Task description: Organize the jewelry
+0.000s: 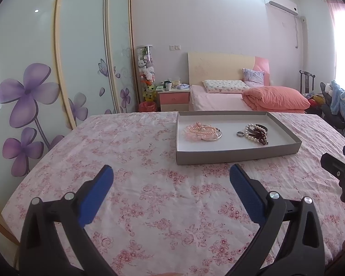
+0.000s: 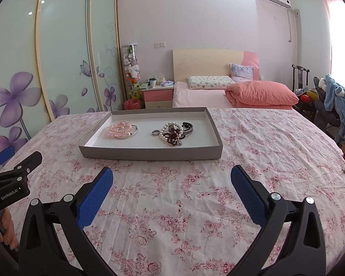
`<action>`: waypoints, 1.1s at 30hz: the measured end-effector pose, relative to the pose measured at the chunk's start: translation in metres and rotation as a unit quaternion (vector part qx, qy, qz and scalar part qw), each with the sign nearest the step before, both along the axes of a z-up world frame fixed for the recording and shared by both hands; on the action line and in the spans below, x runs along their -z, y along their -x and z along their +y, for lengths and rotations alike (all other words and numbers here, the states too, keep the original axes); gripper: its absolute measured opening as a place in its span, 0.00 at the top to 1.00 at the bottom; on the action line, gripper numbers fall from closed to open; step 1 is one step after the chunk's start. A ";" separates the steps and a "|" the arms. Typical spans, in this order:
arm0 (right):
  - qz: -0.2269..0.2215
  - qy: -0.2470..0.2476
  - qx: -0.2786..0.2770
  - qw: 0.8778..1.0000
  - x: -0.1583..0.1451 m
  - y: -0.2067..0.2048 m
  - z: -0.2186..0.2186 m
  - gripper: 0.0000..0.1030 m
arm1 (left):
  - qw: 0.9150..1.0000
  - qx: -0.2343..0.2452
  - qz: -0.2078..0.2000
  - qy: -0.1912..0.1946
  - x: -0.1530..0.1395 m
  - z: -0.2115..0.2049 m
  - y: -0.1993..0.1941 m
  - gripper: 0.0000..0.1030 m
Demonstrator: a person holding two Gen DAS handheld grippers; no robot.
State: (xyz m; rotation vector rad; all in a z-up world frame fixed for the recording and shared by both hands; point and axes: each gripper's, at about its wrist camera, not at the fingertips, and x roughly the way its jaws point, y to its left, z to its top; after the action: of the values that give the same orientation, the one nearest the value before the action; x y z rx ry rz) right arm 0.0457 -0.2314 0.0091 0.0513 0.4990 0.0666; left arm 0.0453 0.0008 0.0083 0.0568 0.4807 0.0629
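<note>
A shallow grey tray [image 1: 232,155] [image 2: 149,153] lies on the flowered tablecloth. In its left half lies a pile of pink bead bracelets with a silver bangle [image 1: 202,132] [image 2: 120,130]. In its right half lie a silver ring [image 1: 240,134] [image 2: 155,132], a white pearl bracelet [image 1: 250,134] [image 2: 170,126] and dark red beads [image 1: 262,135] [image 2: 174,138] against a dark bangle [image 2: 188,127]. My left gripper [image 1: 171,174] is open and empty, short of the tray. My right gripper [image 2: 172,177] is open and empty, just before the tray's near wall.
The table [image 2: 276,151] has a pink floral cloth. The right gripper's body shows at the right edge of the left wrist view [image 1: 340,172]; the left gripper's body shows at the left edge of the right wrist view [image 2: 11,179]. A bed [image 2: 218,94], wardrobe [image 1: 46,69] and chair [image 2: 333,105] stand behind.
</note>
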 end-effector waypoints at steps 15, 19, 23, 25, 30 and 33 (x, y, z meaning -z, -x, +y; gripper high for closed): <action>0.001 -0.001 0.000 1.000 0.000 0.000 0.000 0.02 | 1.000 0.002 0.004 0.000 0.002 -0.002 -0.001 0.04; 0.001 -0.001 0.000 1.000 0.000 0.000 0.000 0.02 | 1.000 0.004 0.005 0.001 0.003 -0.003 -0.001 0.04; -0.001 -0.002 0.000 1.000 0.001 0.001 0.002 0.02 | 1.000 0.003 0.005 0.001 0.003 -0.003 -0.001 0.04; -0.001 -0.002 0.000 1.000 0.002 0.001 0.002 0.02 | 1.000 0.003 0.005 0.001 0.003 -0.003 -0.001 0.04; -0.001 -0.002 -0.001 1.000 0.001 0.001 0.002 0.02 | 1.000 0.004 0.005 0.001 0.003 -0.003 -0.001 0.04; -0.001 -0.002 -0.001 1.000 0.001 0.001 0.002 0.02 | 1.000 0.005 0.004 0.001 0.003 -0.004 0.000 0.04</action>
State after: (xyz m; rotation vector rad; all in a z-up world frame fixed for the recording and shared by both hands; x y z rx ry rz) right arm 0.0446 -0.2290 0.0078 0.0549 0.4972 0.0699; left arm 0.0456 -0.0029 0.0051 0.0574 0.4893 0.0519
